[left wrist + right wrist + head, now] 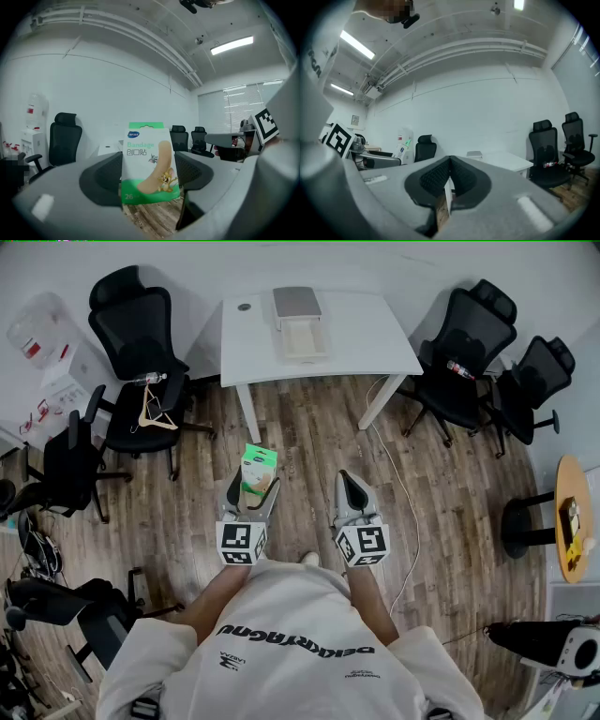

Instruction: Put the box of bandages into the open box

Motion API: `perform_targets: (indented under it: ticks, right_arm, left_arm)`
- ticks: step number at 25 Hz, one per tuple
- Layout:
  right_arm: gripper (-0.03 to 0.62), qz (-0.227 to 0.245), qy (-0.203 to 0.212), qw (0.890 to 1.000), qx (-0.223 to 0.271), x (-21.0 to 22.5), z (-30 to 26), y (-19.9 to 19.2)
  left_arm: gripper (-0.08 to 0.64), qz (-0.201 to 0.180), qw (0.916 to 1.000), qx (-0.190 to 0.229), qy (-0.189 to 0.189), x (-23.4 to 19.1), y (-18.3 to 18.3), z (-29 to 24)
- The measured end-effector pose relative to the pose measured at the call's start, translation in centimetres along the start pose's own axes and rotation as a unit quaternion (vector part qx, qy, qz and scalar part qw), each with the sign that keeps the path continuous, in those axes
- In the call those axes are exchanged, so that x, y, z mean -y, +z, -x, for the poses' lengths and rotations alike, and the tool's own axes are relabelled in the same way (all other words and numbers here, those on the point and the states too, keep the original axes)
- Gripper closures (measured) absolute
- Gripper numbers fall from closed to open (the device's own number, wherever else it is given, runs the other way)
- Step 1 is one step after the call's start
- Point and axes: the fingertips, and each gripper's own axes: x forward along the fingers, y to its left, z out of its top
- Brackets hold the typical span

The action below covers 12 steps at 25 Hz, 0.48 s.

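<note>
The person wears a white short-sleeved shirt (281,624) with black letters. The left gripper (251,486) and right gripper (351,482) are grey, each with a black-and-white marker cube (242,543).

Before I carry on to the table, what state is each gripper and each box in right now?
Left gripper: jaws shut on the box of bandages.
Box of bandages: upright, held off the floor.
Right gripper: jaws shut, nothing in them.
Open box: on the white table, lid back, looks empty.
</note>
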Motion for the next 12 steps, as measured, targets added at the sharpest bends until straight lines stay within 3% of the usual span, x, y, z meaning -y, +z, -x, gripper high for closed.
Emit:
perform_targets:
  ticks: [12]
  right_arm:
    - [0.595, -0.019, 0.022, 1.0, 0.01, 3.2, 2.1, -0.5]
  left_arm:
    - [0.202, -0.007, 0.9999, -0.002, 0.014, 3.9, -1.0, -0.3]
